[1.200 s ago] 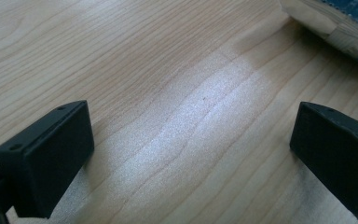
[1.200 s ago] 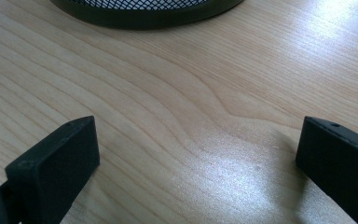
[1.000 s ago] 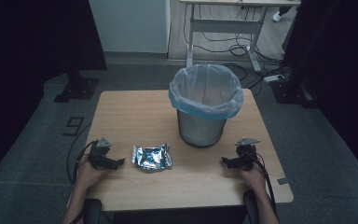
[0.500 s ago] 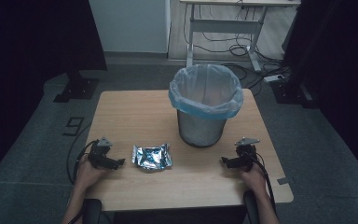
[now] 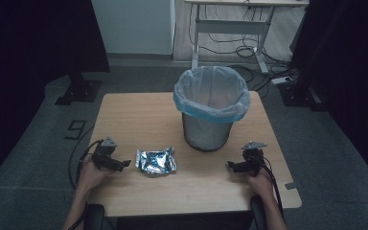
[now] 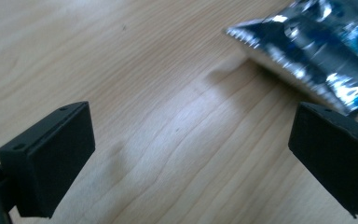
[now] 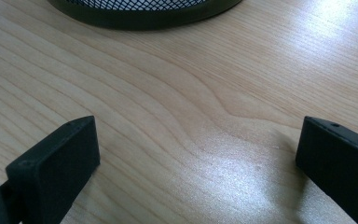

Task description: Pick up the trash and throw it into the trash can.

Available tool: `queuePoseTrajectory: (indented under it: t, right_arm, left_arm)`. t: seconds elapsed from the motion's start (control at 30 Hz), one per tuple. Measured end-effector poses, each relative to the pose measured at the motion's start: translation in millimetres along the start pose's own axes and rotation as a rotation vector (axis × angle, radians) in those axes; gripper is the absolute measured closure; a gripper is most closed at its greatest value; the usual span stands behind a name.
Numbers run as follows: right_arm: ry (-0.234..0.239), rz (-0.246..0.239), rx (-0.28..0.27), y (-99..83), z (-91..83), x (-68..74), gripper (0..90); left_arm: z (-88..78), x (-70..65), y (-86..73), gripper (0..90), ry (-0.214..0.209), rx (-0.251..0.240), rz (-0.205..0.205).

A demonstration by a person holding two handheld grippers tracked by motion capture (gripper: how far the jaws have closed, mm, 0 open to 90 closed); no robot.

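A crumpled silver-and-blue foil wrapper [image 5: 156, 161] is laid flat on the tabletop [image 5: 139, 117], in front of and a little to the left of a mesh bin [image 5: 210, 114] lined with a blue bag, so the work in hand is judged to be clearing the wrapper into the bin. The left gripper [image 5: 121, 164] is held low just beside the wrapper's left edge, jaws spread wide and aimed at it, apparently lined up for a pinch; nothing is gripped. The right gripper [image 5: 232, 166] is rested near the bin's base, likewise spread wide and empty, seemingly kept in reserve. The overall layout is given by the high view, while the wrapper's serrated seal [image 6: 279, 58] is revealed in the left gripper view, with one corner close to a jaw. The bin's dark bottom ring [image 7: 144, 14] is shown in the right gripper view, apart from the jaws.
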State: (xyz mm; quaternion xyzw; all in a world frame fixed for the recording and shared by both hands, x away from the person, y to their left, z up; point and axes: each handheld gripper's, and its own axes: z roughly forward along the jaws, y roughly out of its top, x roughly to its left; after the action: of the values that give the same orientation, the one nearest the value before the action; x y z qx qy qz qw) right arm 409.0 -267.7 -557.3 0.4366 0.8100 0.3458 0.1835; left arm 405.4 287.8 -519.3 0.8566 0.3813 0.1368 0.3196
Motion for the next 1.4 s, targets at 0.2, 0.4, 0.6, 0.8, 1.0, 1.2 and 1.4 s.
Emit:
queuePoseTrajectory:
  t: [0.2,0.4,0.6,0.8,1.0,1.2,1.4]
  right_arm:
    - [0.0,0.0,0.0,0.0,0.0,0.0,0.0]
    - [0.0,0.0,0.0,0.0,0.0,0.0,0.0]
    - [0.0,0.0,0.0,0.0,0.0,0.0,0.0]
    - [0.0,0.0,0.0,0.0,0.0,0.0,0.0]
    - [0.0,0.0,0.0,0.0,0.0,0.0,0.0]
    - [-0.001,0.003,0.001,0.0,0.0,0.4,0.0]
    - [-0.002,0.004,0.001,0.1,0.1,0.6,0.0]
  left_arm:
    - [-3.6,-2.7,15.7,0.3,-0.029,-0.025,0.006]
    - [-3.8,-9.5,35.9,0.4,-0.054,-0.041,0.037]
    - [7.4,-21.6,56.9,3.2,-0.095,-0.043,0.08]
    - [26.3,-33.2,67.7,10.0,-0.122,-0.034,0.11]
    - [49.2,-41.9,69.5,18.0,-0.148,-0.007,0.136]
    - [68.1,-44.7,64.1,32.1,-0.159,0.022,0.142]
    - [71.6,-45.7,57.8,52.6,-0.148,0.016,0.166]
